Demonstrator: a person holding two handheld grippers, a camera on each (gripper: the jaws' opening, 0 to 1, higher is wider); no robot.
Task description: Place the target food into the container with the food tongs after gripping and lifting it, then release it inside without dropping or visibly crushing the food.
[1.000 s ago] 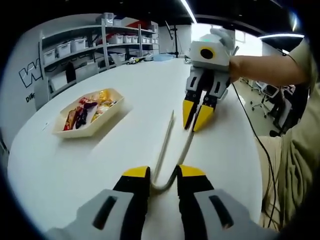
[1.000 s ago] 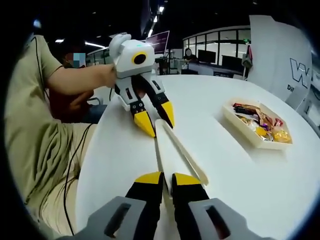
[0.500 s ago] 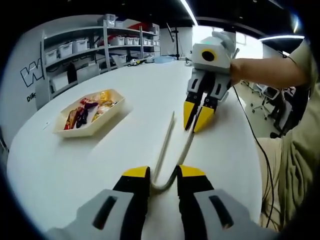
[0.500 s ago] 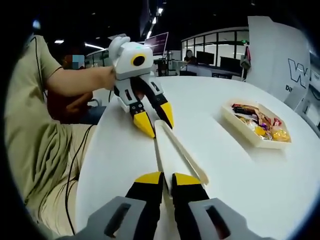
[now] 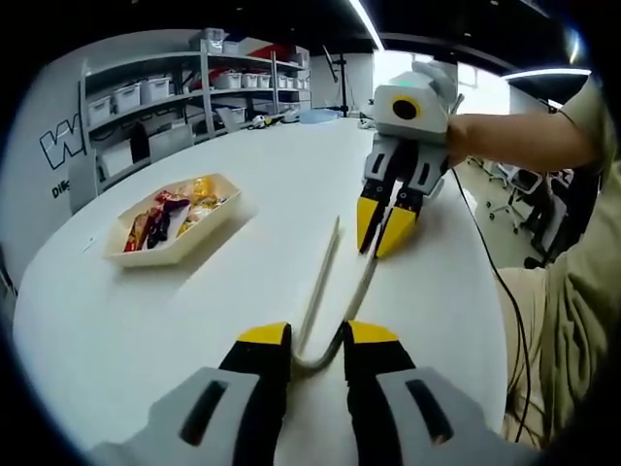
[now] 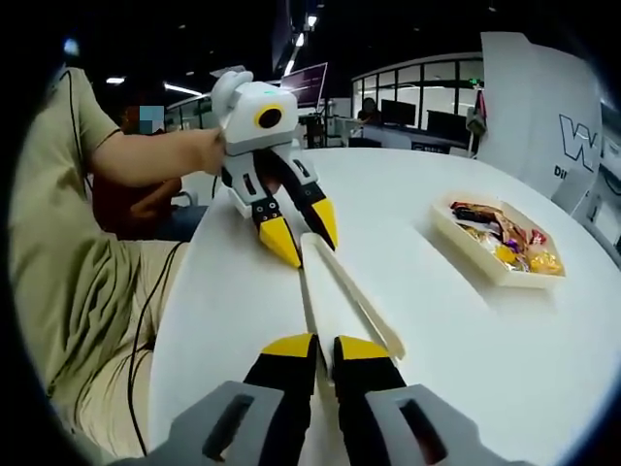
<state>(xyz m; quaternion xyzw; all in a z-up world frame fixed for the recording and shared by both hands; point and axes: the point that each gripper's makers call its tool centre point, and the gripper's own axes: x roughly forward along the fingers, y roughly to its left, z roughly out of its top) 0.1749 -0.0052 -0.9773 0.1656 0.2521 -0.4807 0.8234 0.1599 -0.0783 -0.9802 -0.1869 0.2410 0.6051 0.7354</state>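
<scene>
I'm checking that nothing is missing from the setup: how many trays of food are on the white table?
1. The tray holding wrapped snacks sits on the white table, to the left of the tongs in the left gripper view and to their right in the right gripper view.

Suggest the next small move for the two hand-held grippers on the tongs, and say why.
Probably lift the tongs off the table and swing them toward the tray of wrapped snacks. The left hand-held gripper grips their bent end, the right hand-held gripper pinches one arm tip, and they still lie flat.
</scene>
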